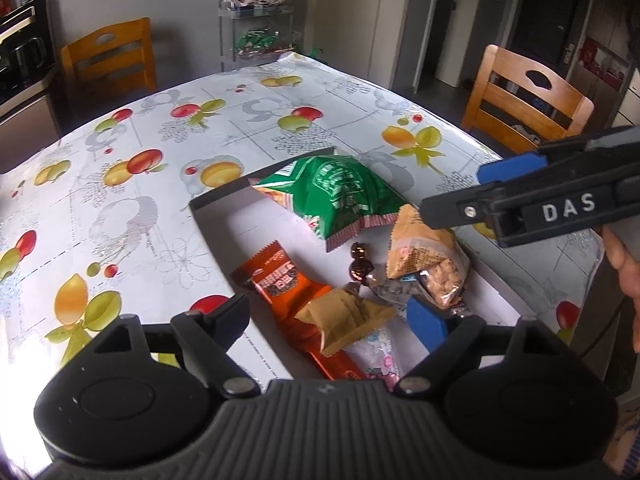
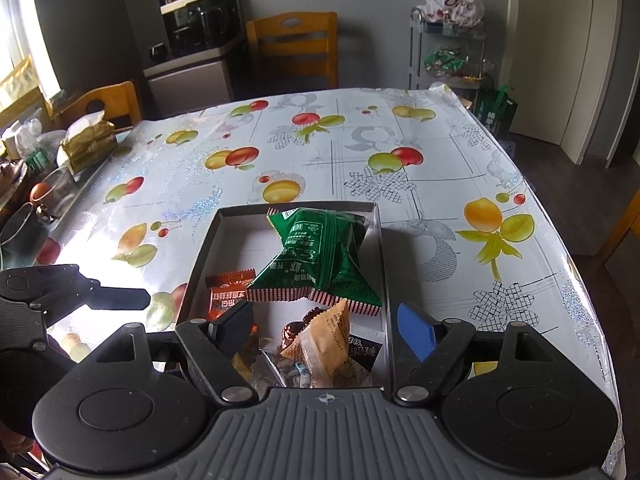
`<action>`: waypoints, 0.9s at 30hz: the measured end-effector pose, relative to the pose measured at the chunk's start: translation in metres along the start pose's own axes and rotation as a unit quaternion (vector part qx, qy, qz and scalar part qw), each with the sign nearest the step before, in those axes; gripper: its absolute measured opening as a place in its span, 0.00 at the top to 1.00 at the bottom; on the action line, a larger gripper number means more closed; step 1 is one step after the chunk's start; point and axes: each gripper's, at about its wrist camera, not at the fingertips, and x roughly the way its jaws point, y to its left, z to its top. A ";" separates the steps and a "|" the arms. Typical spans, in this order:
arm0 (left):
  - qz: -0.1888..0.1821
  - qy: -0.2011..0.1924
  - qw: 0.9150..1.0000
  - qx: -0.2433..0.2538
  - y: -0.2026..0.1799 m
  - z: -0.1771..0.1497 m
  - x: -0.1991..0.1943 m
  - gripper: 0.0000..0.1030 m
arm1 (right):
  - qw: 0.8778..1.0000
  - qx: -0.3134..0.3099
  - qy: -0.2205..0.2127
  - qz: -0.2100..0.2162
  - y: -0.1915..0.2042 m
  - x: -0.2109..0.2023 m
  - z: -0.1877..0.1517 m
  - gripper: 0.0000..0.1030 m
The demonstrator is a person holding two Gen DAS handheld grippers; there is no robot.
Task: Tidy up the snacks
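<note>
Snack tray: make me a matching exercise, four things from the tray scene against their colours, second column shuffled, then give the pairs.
Things:
1. big puffy bag
2. flat wrapper at the tray's left side
3. small twisted candy
4. pad on the right gripper's right finger

Colours:
A. blue
B. dark brown
C. green
D. orange

Pairs: 1-C, 2-D, 3-B, 4-A

"DAS" in white caps on right gripper (image 1: 452, 192) body, left wrist view | green snack bag (image 2: 320, 260): Chinese print, too small to read | orange packet (image 1: 280, 284): print blurred | black packet (image 2: 366, 354): white characters, unreadable
</note>
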 end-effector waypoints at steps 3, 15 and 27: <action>0.007 -0.002 1.000 -0.010 0.004 -0.001 -0.002 0.15 | 1.000 0.000 0.000 0.002 0.000 -0.002 -0.001 0.22; 0.018 -0.004 1.000 -0.008 0.003 -0.004 -0.009 0.12 | 1.000 -0.003 -0.001 0.007 0.005 -0.008 -0.002 0.21; 0.024 -0.006 1.000 -0.001 0.003 -0.007 -0.015 0.08 | 1.000 -0.007 -0.003 0.010 0.010 -0.011 -0.001 0.20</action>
